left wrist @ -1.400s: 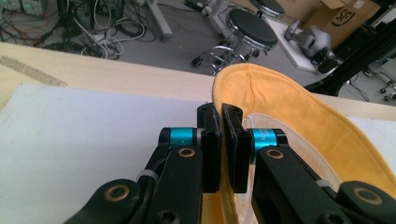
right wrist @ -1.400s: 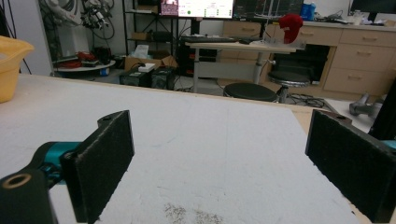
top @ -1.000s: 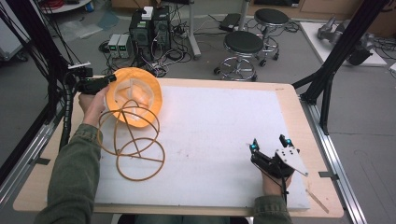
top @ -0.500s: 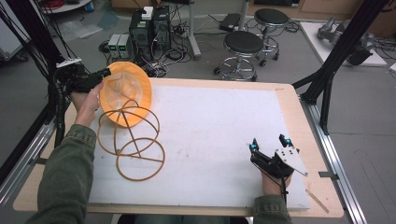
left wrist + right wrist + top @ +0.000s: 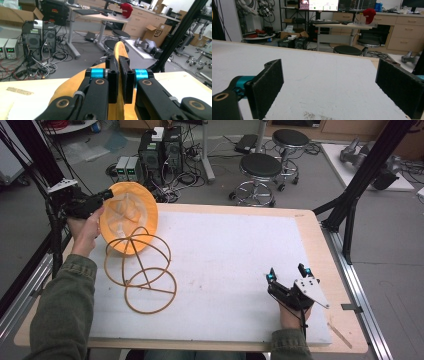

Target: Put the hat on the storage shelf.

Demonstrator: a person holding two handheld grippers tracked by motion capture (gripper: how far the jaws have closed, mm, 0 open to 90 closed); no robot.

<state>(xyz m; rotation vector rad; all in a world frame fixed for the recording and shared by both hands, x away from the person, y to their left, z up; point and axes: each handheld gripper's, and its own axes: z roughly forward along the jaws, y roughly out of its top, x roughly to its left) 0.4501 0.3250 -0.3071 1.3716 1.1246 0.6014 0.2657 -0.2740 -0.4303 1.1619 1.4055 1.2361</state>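
The left hand-held gripper (image 5: 105, 196) is clenched on the rim of a translucent orange plastic dome-shaped cover (image 5: 129, 224), something like a folding mesh food cover or lamp shade. In the left gripper view the two black jaws stand almost together with the thin orange edge (image 5: 119, 52) pinched between them, so the grip is on the wall of the shell itself, not on its frame. The cover is held tilted at the far left corner of the counter (image 5: 305, 222), its open side turned toward the person, with the upper rim clear of the surface. I judge this is meant to let the rest hang free.

Below the shell trail three orange wire hoops (image 5: 150, 290), each crossed by thin spokes, overlapping one another and lying on the white foam sheet (image 5: 235, 265) that covers the counter. The upper hoop seems to meet the lower edge of the shell; whether it is fastened there I cannot tell. Holding the shell by its top edge looks like a way to draw the hoops out or shake them into line.

The right hand-held gripper (image 5: 289, 276) rests near the front right of the foam sheet, well apart from the orange things. Its jaws are spread wide with nothing between them, as the right gripper view shows bare white foam (image 5: 329, 82) between the two black pads (image 5: 268, 87). It looks parked, ready to steady a hoop if needed.
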